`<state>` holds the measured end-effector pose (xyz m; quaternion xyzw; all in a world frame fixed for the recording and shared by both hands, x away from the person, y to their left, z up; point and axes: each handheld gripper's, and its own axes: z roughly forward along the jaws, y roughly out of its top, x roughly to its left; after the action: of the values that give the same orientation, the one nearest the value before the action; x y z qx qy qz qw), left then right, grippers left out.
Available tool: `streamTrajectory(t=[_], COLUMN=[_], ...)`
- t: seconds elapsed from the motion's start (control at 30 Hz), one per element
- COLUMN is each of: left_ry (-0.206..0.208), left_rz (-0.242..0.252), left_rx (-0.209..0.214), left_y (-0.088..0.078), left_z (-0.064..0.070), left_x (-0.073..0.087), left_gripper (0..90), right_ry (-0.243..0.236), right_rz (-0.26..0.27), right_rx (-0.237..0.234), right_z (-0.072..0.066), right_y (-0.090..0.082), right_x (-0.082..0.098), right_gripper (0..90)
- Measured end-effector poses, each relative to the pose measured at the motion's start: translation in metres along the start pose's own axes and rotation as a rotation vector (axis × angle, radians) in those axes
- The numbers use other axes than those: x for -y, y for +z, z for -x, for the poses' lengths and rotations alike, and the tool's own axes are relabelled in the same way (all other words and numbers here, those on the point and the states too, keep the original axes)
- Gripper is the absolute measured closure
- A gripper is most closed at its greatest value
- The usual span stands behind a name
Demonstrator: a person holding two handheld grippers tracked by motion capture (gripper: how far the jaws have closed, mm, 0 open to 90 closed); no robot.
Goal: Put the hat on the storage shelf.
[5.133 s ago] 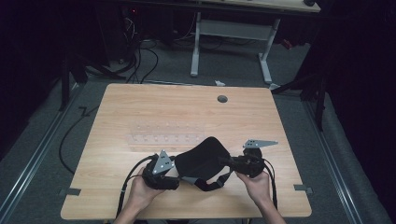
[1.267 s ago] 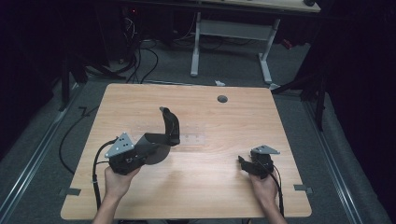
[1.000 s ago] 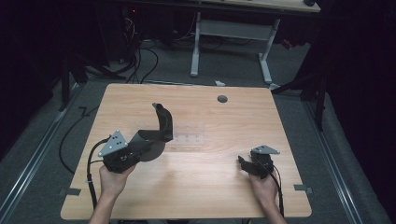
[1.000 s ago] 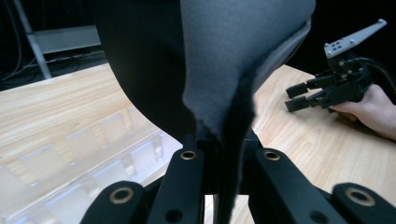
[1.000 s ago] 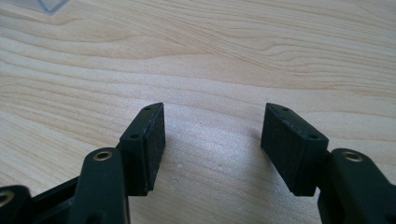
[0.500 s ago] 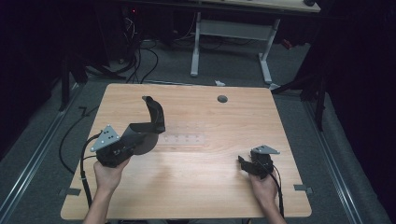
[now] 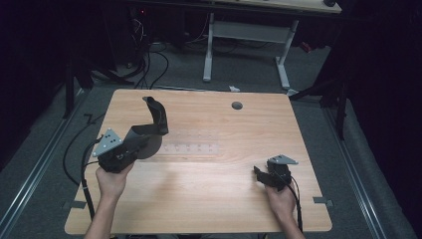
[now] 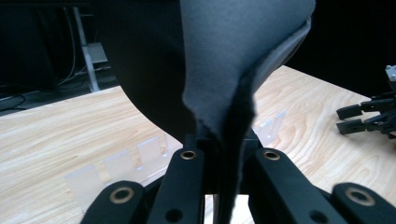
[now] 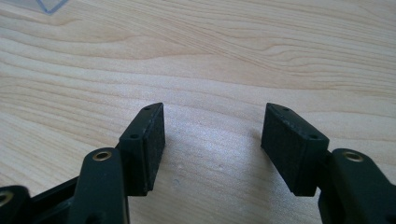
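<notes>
Leftward and up the frame, the left gripper (image 7: 130, 149) has carried the dark grey curved fabric piece (image 7: 154, 119) since earlier frames.
Its jaws are clamped on the soft, matte cloth's edge at left centre above the pale wooden table (image 7: 209, 199); the right gripper (image 7: 260, 174) rests lower right, jaws apart and empty, near a clear plastic strip (image 7: 191, 148).

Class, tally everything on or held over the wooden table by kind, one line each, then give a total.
Black grippers: 2, the left gripper and the right gripper
Dark cloth, held up by the left gripper: 1
Clear plastic strip lying flat: 1
Total: 4
</notes>
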<state>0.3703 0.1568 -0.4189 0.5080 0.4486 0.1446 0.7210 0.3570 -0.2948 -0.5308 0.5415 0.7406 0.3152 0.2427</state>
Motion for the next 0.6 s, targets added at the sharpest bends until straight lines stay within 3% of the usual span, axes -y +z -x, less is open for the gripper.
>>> streamTrajectory(t=[0.6], left_ry=[0.013], left_rz=[0.043], left_rx=[-0.063], left_y=[0.007], left_z=[-0.019], left_x=[-0.008], left_gripper=[86.2], right_ry=[0.003], right_rz=[-0.002], right_rx=[0.001], right_z=[0.000], right_y=[0.000], right_x=[0.000], right_gripper=[39.6])
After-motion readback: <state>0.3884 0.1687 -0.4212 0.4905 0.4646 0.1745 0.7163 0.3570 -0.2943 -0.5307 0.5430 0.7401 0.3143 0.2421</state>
